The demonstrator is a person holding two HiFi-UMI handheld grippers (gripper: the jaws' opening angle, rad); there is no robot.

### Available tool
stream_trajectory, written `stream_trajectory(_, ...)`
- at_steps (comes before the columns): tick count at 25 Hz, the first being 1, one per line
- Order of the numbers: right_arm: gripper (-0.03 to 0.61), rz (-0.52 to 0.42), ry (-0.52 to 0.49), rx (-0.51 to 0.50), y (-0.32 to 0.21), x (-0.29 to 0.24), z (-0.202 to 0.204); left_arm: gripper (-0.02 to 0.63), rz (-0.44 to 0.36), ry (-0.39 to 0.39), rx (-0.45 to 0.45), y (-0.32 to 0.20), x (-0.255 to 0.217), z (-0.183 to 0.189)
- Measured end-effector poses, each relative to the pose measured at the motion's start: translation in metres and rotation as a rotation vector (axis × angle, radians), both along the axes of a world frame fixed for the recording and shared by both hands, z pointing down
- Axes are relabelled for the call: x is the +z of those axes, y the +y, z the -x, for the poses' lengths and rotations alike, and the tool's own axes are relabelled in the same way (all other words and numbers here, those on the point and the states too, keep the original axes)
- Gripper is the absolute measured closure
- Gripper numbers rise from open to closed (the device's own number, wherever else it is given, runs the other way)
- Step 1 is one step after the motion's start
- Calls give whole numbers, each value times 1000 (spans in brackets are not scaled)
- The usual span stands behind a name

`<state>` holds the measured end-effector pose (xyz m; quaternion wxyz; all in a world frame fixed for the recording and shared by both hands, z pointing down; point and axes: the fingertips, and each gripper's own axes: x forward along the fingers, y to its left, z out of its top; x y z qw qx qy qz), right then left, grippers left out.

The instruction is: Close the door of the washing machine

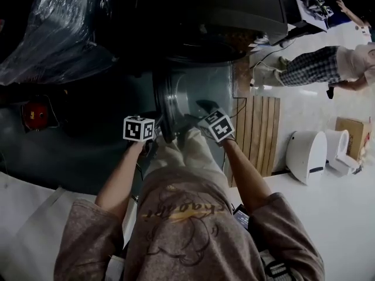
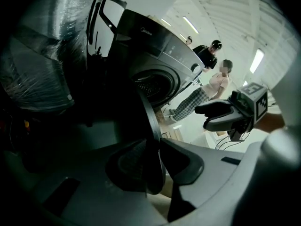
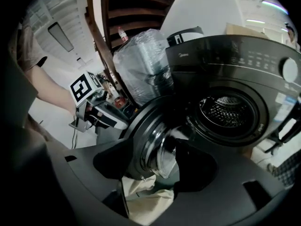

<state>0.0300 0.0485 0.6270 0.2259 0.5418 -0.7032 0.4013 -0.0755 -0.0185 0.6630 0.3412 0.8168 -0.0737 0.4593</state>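
Observation:
The dark front-loading washing machine (image 1: 234, 10) stands at the top of the head view, its drum opening (image 3: 228, 109) uncovered. Its round door (image 1: 166, 107) is swung out and shows edge-on between my two hands. My left gripper (image 2: 151, 161) is shut on the door's thin outer rim (image 2: 148, 121), which runs up between the pads. My right gripper (image 3: 155, 166) is on the door's inner side with its jaws wide apart; the door's ring and glass bulge (image 3: 164, 152) fill the gap between them. Whether its pads touch the door does not show.
A plastic-wrapped bulky object (image 1: 58, 34) stands left of the machine. A wooden pallet (image 1: 258, 130) lies on the floor to the right, with white appliances (image 1: 307, 154) and a cardboard box (image 1: 351, 136) beyond it. A person in checked trousers (image 1: 316, 66) stands at the upper right.

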Motion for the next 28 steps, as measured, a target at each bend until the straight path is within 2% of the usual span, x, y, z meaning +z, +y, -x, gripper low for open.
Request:
stream_trajectory(11, 299, -18, -12, 134, 61, -8, -62, 518, -34, -29, 70, 35, 1, -59)
stream_trajectory(18, 299, -24, -27, 204, 97, -12, -107, 506, -28, -18, 111, 52, -2, -111)
stream_trajectory(28, 299, -41, -79, 274, 112, -5, -131, 518, -53, 4, 196, 61, -5, -174)
